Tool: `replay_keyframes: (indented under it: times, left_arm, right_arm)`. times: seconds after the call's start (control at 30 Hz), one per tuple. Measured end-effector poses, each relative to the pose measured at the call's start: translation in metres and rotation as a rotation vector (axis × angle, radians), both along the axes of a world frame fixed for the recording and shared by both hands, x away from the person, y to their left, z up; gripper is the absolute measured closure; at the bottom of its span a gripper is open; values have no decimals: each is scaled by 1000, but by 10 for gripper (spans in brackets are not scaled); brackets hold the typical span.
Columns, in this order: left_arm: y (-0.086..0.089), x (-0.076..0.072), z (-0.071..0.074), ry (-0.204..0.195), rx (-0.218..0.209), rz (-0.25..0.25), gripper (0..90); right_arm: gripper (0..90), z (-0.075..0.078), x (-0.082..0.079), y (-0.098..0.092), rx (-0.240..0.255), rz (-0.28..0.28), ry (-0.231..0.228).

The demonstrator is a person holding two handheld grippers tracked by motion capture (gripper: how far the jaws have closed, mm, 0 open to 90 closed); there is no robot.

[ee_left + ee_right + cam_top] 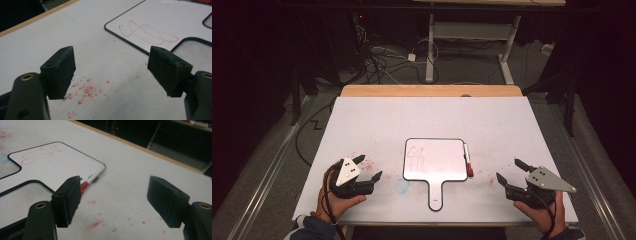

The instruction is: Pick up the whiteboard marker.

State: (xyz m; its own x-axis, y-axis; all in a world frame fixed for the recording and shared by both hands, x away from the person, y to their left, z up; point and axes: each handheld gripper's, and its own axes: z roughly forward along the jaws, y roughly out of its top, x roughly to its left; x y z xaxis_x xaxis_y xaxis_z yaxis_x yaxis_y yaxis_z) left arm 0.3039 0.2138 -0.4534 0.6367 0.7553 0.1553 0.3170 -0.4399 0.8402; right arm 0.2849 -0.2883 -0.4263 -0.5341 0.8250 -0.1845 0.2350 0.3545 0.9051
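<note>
**White bench, both grippers waiting wide beside the whiteboard**

White laminate is covering the bench (377,115), with a wooden strip running along its far edge. In the high view, a small handled whiteboard (435,160) is lying flat near the middle, its handle pointing toward the person's edge and a red scribble (417,157) sitting on its left part. A red-capped marker (467,161) is lying just beside the board's right edge. The left gripper (368,167) is resting near the front left, the right gripper (507,170) near the front right, both well apart from the board, with bare bench lying between.

In the left gripper view, the fingers (60,71) are standing released, nothing between them, red smudges (85,90) speckling the bench below. The whiteboard's (175,22) dark rim is crossing ahead.

In the right gripper view, the fingers (68,197) are also spread and gripping nothing. The marker (93,178) is lying along the board's (50,167) edge, beyond the left finger, and open bench is stretching toward the wooden far edge.
</note>
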Motion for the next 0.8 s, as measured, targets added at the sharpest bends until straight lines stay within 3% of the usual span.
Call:
replay_keyframes:
  times: [0.37, 0.43, 0.6, 0.73, 0.8]
  left_arm:
    - [-3, 2, -6, 25, 57, -16, 218]
    - [-3, 2, -5, 9, 64, -20, 218]
    - [-7, 2, -5, 13, 83, -27, 218]
    - [-8, 2, -6, 26, 84, -28, 218]
    - [-7, 2, -6, 14, 90, -29, 218]
  right_arm:
    - [281, -2, 8, -8, 2, -18, 46]
    - [282, -2, 8, -8, 7, -20, 52]
    - [299, -3, 14, -11, 28, 3, 158]
    - [318, -3, 20, -11, 36, 4, 208]
    - [329, -2, 26, -7, 25, 18, 247]
